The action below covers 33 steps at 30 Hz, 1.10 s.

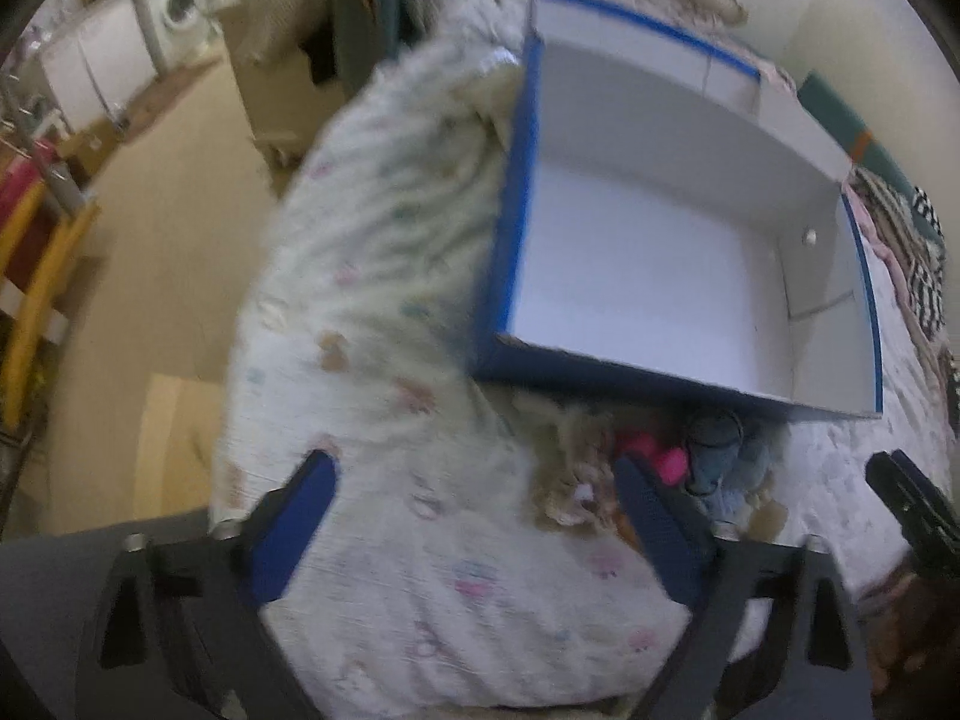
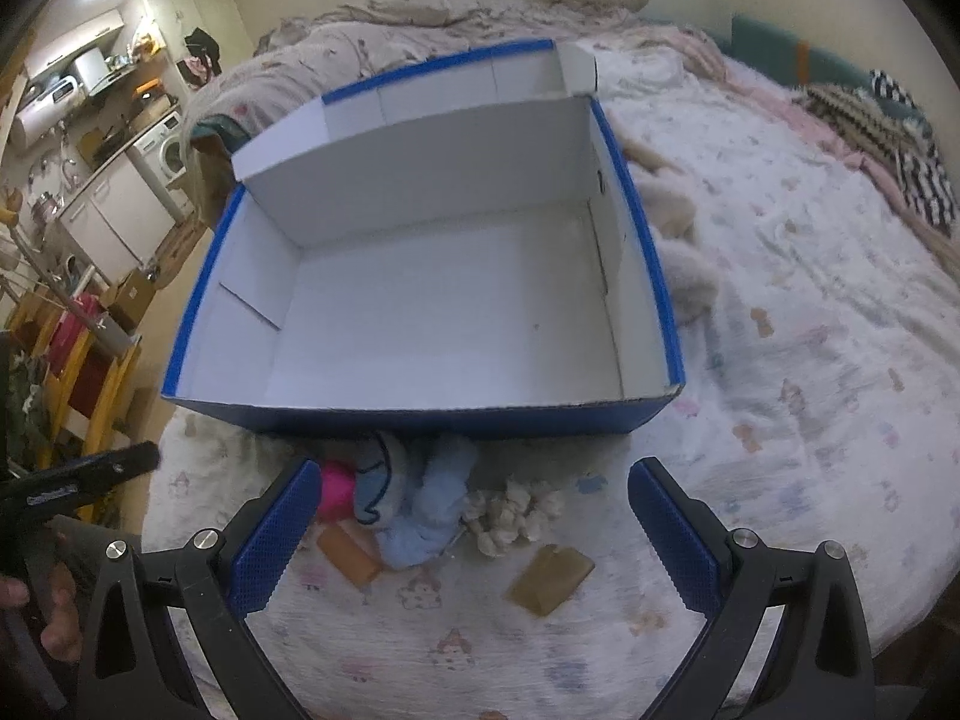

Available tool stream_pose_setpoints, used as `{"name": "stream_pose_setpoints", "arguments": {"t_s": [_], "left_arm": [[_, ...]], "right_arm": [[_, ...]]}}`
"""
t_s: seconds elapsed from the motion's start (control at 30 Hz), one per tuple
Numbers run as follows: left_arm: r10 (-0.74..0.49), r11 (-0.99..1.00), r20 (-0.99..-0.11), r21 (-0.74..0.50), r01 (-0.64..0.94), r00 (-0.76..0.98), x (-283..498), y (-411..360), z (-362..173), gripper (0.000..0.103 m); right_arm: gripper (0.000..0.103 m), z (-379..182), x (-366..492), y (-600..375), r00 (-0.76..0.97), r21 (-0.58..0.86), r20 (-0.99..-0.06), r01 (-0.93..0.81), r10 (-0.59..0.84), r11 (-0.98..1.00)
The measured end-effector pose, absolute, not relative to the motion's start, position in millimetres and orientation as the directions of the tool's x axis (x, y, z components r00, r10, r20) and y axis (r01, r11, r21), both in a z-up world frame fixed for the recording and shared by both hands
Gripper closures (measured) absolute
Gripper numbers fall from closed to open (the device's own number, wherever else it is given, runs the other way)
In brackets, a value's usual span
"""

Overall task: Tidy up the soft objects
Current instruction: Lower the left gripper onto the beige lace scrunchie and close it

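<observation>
Right gripper (image 2: 474, 522): fingers spread wide, holding nothing, touching nothing, above a patterned bedsheet (image 2: 780, 360).

Soft items, a small cluster on the sheet between and just beyond the right gripper's fingers:
- pink soft toy (image 2: 336, 489), just beside the left-hand finger;
- light blue plush (image 2: 420, 510), long axis running away from the camera toward the box, far end tucked against the box wall;
- white fluffy tuft (image 2: 510, 510), just right of the plush, apart from the right-hand finger;
- tan block (image 2: 348, 555), lying flat at a slant, touching the plush's near end;
- brown wedge-shaped piece (image 2: 549, 579), flat on the sheet, near the tuft.

Left gripper (image 1: 474, 510): fingers spread wide, empty. In the blurred left wrist view the cluster sits at the right-hand finger's tip, with only the pink toy and blue plush clear there.

Blue box (image 2: 420, 414): open top, white inside, empty, standing on the bed just behind the cluster, its near wall touching the plush.

Beyond: rumpled blankets (image 2: 360, 36); striped cloth (image 2: 912, 180) at far right; washing machine (image 2: 168, 153) across the room at left.
</observation>
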<state>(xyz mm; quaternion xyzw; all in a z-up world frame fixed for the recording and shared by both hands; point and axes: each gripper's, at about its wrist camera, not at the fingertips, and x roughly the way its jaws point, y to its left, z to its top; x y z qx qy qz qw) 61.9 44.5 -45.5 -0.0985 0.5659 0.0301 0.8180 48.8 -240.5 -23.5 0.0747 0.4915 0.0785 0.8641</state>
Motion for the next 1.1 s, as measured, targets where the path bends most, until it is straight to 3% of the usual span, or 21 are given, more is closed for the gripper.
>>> {"name": "stream_pose_setpoints", "arguments": {"t_s": [0.13, 0.27, 0.5, 0.63, 1.1], "left_arm": [[-0.138, 0.974, -0.954, -0.179, -0.137, 0.267, 75.4, 29.5, -67.5, 0.022], [-0.156, 0.978, -0.968, -0.179, -0.107, 0.195, 85.7, 11.0, -92.5, 0.049], [-0.139, 0.986, -0.979, -0.151, -0.072, 0.147, 95.6, -10.2, -123.0, 0.051], [-0.159, 0.985, -0.976, -0.168, -0.045, 0.15, 93.8, -22.8, -123.2, 0.09], [-0.195, 0.979, -0.917, -0.201, 0.02, 0.348, 60.4, -11.9, -56.1, 0.094]], "right_arm": [[0.0, -37.4, 51.6, -241.8, 0.468, 0.22, -0.857, -0.047, 0.216, 0.974], [0.0, -44.2, 53.5, -247.3, 0.457, 0.24, -0.86, -0.027, 0.226, 0.97], [0.0, -52.2, 56.0, -253.5, 0.447, 0.224, -0.871, -0.007, 0.203, 0.975], [0.0, -51.0, 55.6, -257.6, 0.455, 0.22, -0.869, 0.001, 0.196, 0.975], [0.0, -50.5, 53.3, -276.8, 0.46, 0.251, -0.866, 0.058, 0.198, 0.966]]}}
